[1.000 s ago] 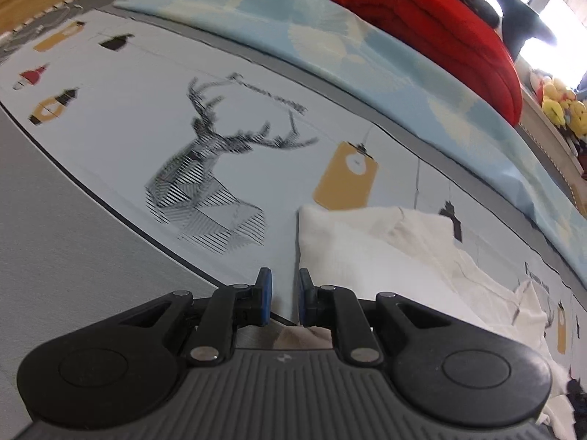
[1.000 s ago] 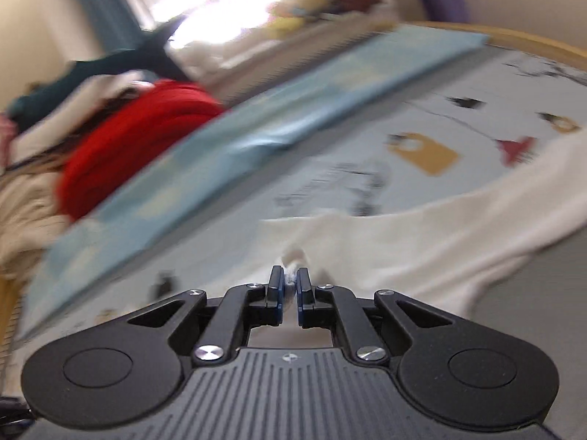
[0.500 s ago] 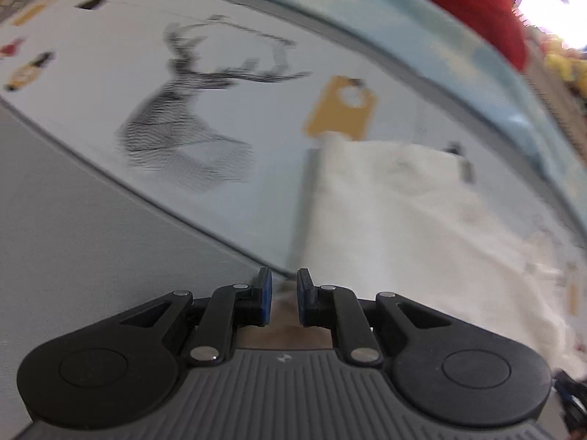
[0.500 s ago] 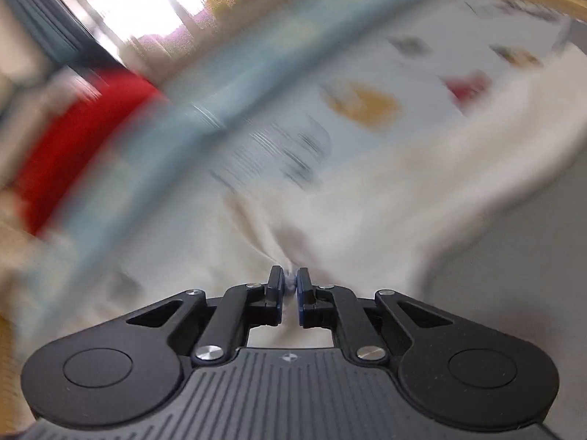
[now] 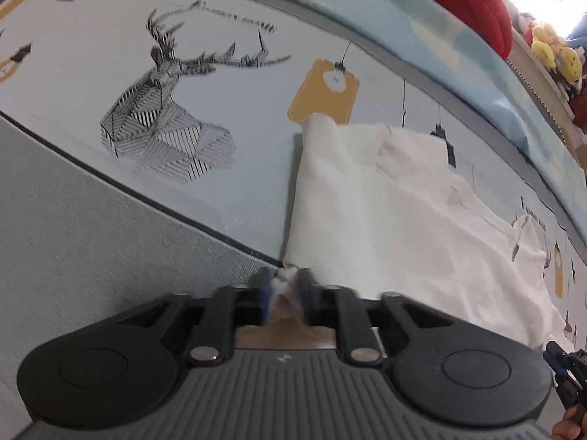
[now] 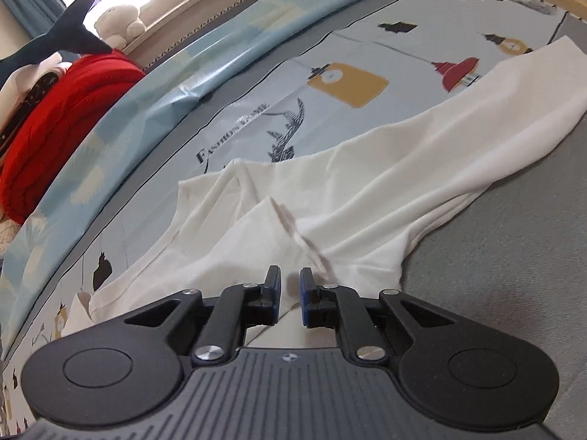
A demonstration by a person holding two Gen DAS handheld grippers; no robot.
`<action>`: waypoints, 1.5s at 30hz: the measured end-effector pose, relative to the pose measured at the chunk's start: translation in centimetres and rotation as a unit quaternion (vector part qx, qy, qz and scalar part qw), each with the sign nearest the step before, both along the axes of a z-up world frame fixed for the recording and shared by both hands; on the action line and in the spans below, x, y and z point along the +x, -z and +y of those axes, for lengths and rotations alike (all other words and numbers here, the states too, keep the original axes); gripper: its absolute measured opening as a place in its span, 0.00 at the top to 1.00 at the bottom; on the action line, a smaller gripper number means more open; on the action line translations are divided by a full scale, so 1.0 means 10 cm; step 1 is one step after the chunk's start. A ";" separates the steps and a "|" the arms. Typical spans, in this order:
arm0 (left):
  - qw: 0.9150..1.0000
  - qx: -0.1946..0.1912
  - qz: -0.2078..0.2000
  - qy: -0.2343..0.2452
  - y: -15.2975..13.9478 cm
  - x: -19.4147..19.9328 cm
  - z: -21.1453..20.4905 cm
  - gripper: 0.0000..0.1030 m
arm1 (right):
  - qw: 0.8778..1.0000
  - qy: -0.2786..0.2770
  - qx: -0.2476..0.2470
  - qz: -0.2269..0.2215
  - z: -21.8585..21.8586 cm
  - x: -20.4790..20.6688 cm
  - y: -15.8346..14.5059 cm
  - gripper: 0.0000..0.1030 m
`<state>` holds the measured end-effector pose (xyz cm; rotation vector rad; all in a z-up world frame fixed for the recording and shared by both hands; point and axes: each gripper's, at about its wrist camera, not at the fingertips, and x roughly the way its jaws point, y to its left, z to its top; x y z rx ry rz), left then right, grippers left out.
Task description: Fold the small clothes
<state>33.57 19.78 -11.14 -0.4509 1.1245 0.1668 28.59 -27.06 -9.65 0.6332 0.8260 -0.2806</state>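
Note:
A small white garment [image 5: 367, 212] lies crumpled on a printed bed sheet [image 5: 238, 139]. My left gripper [image 5: 284, 289] is shut on the garment's near corner, and a tuft of white cloth bunches between the blue pads. In the right wrist view the same garment [image 6: 367, 190] spreads out with one long sleeve reaching to the upper right. My right gripper [image 6: 290, 286] hovers low over the wrinkled middle. Its jaws stand a little apart, with a bare gap between the pads and cloth only beneath them.
The sheet carries a striped deer print [image 5: 165, 110] and yellow tags. A plain grey band [image 5: 73, 238] runs along its near side. Behind lie a light blue blanket [image 6: 165, 84], a red blanket [image 6: 62, 110], a dark shark plush [image 6: 66, 33] and yellow soft toys [image 5: 557, 55].
The left jaws have closed onto the garment's corner as the gripper tipped downward. The right jaws have parted and let go the pinch of cloth, sinking slightly toward the garment.

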 end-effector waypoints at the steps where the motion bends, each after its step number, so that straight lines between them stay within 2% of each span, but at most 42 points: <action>1: 1.000 0.019 -0.006 -0.009 -0.03 -0.03 0.03 1.00 | 1.000 -0.007 0.004 0.003 0.02 0.01 0.01 0.89; 3: 0.997 0.070 -0.009 -0.036 -0.08 -0.06 0.12 1.00 | 1.000 -0.015 0.009 0.007 0.05 0.04 0.03 0.89; 4: 0.996 0.071 -0.006 -0.050 -0.08 -0.07 0.18 1.00 | 1.000 -0.018 0.011 0.009 0.06 0.04 0.04 0.89; 6: 0.998 0.027 -0.006 -0.063 -0.06 -0.07 0.27 1.00 | 1.000 -0.021 0.010 0.015 0.08 0.06 0.05 0.89; 8: 0.999 -0.021 -0.010 -0.030 -0.04 -0.03 0.21 0.97 | 1.000 -0.023 0.007 0.018 0.09 0.07 0.06 0.89; 9: 0.999 -0.032 -0.012 -0.019 -0.05 -0.01 0.17 0.92 | 1.000 -0.022 0.006 0.021 0.08 0.07 0.07 0.89; 12: 1.000 -0.024 -0.009 0.017 -0.06 0.03 -0.01 0.75 | 1.000 -0.014 0.010 0.024 0.04 0.07 0.09 0.89; 13: 0.999 -0.022 -0.007 0.026 -0.04 0.04 -0.05 0.73 | 1.000 -0.012 0.011 0.025 0.02 0.07 0.10 0.89; 16: 0.999 -0.005 -0.001 0.048 -0.02 0.05 -0.13 0.73 | 1.000 -0.011 0.015 0.025 -0.02 0.07 0.10 0.89; 17: 0.999 0.004 0.000 0.052 -0.01 0.05 -0.14 0.78 | 1.000 -0.011 0.016 0.025 -0.02 0.08 0.10 0.89; 18: 0.999 0.013 -0.001 0.050 0.00 0.02 -0.12 0.96 | 0.999 -0.011 0.017 0.026 -0.02 0.09 0.10 0.89; 19: 0.999 0.021 -0.004 0.049 0.00 0.01 -0.10 0.99 | 0.999 -0.010 0.019 0.026 -0.02 0.09 0.10 0.89; 23: 0.998 0.050 -0.007 0.028 -0.04 0.01 -0.01 1.00 | 0.999 -0.009 0.018 0.025 -0.03 0.10 0.08 0.89; 26: 0.998 0.055 0.010 0.008 0.00 -0.01 0.08 1.00 | 1.000 -0.007 0.016 0.023 -0.04 0.10 0.08 0.89; 30: 0.998 0.053 0.029 0.004 0.03 0.00 0.13 1.00 | 1.000 -0.013 0.017 0.023 -0.05 0.11 0.09 0.90; 31: 0.998 0.057 0.027 0.002 0.02 -0.01 0.13 1.00 | 0.999 -0.015 0.016 0.023 -0.05 0.11 0.09 0.90; 32: 0.998 0.056 0.025 0.001 0.01 0.00 0.14 1.00 | 1.000 -0.016 0.013 0.022 -0.05 0.11 0.08 0.97; 34: 0.998 0.056 -0.003 -0.012 -0.08 -0.03 0.16 1.00 | 1.000 -0.017 0.006 0.011 -0.05 0.10 0.05 1.00; 36: 0.998 0.036 -0.044 -0.004 -0.21 -0.03 0.13 1.00 | 1.000 -0.006 -0.006 -0.007 -0.05 0.06 -0.04 1.00; 39: 0.998 0.010 -0.060 0.008 -0.26 -0.03 0.07 1.00 | 0.998 0.002 -0.028 -0.050 -0.04 0.00 -0.22 1.00; 41: 0.999 -0.023 -0.043 0.015 -0.17 -0.01 0.06 1.00 | 0.998 -0.002 -0.037 -0.053 -0.03 0.01 -0.26 1.00; 42: 0.999 -0.028 -0.025 0.017 -0.10 0.00 0.06 0.98 | 0.998 -0.008 -0.031 -0.049 -0.03 0.03 -0.24 1.00; 44: 0.999 0.019 0.023 0.017 0.05 0.03 0.05 0.97 | 0.999 -0.026 0.001 -0.030 -0.03 0.08 -0.14 0.97; 45: 0.998 0.050 0.031 0.013 0.06 0.03 0.05 0.94 | 0.999 -0.038 0.009 -0.013 -0.02 0.11 -0.09 0.97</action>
